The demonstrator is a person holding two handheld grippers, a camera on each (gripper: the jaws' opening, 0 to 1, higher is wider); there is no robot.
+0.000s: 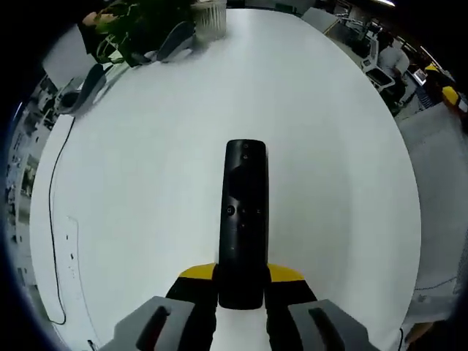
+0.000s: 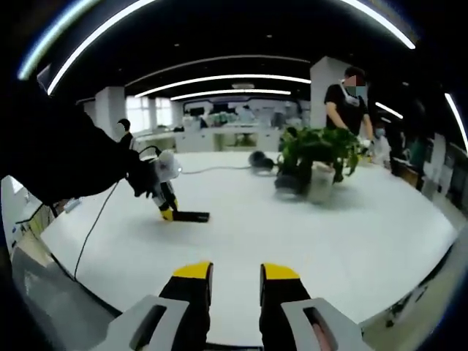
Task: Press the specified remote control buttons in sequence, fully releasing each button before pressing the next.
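**Left tongs clamp remote; right tongs hover apart**

Left gripper view: the left tongs [image 1: 241, 281] are clamped on the remote [image 1: 244, 219] at lower centre. Bare white surface [image 1: 344, 168] lies all round. A plant [image 1: 139, 25] sits upper left; a cable [image 1: 53, 219] runs along the left edge.

Right gripper view: the right tongs [image 2: 235, 281] stand apart, holding nothing, over open surface. The remote lies at centre left, small and hard to make out. The plant stands upper right, a person [image 2: 349, 102] behind it.

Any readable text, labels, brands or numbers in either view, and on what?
None can be read.
Remote control, held in the left gripper: button marks too small and dark to read.
White table: bare of print.
Plant pot: no label to be made out.
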